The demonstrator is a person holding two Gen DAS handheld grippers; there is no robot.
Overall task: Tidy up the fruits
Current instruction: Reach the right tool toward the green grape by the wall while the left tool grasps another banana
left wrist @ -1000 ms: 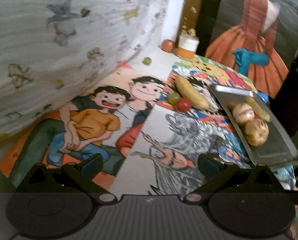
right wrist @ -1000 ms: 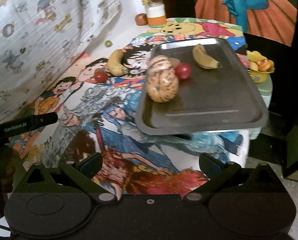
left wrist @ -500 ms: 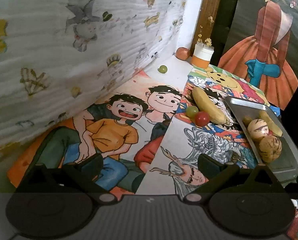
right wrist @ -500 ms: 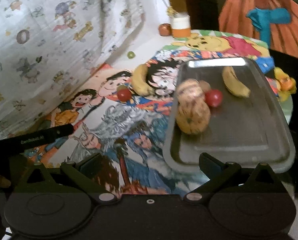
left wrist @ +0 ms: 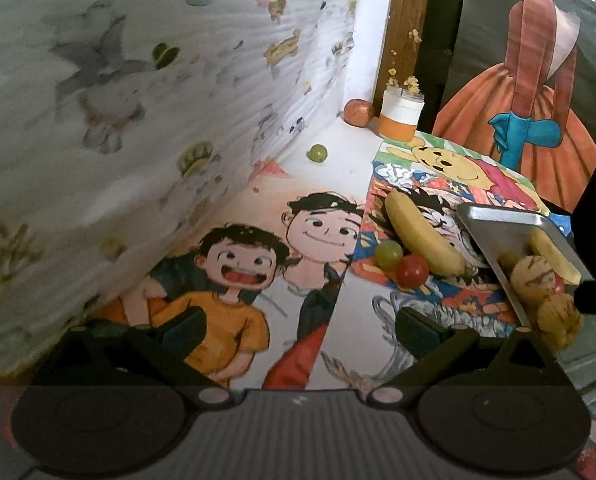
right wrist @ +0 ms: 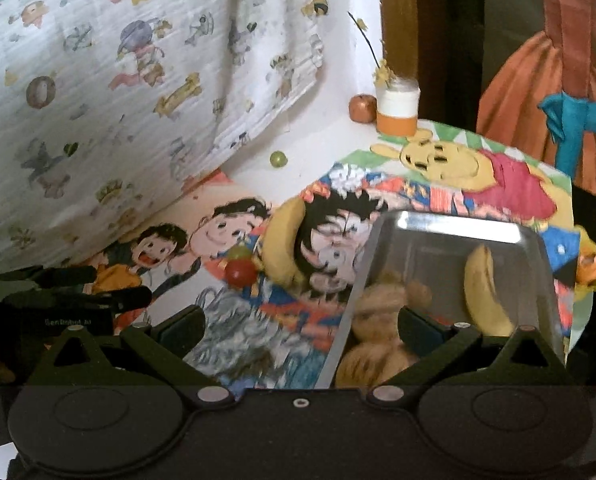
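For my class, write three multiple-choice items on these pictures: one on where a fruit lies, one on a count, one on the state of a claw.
1. Where is the large banana that lies beside the two small round fruits?
A. on the metal tray
B. on the cartoon cloth left of the tray
C. inside the orange-and-white jar

2. How many bananas show in the right wrist view?
A. one
B. two
C. four

3. What state is the left claw in?
A. open and empty
B. shut on a banana
C. shut on the tray

Answers:
1 B, it rests on the printed cloth, next to the metal tray.
2 B, one on the cloth and one banana in the tray.
3 A, its fingers stand apart with only cloth between them.
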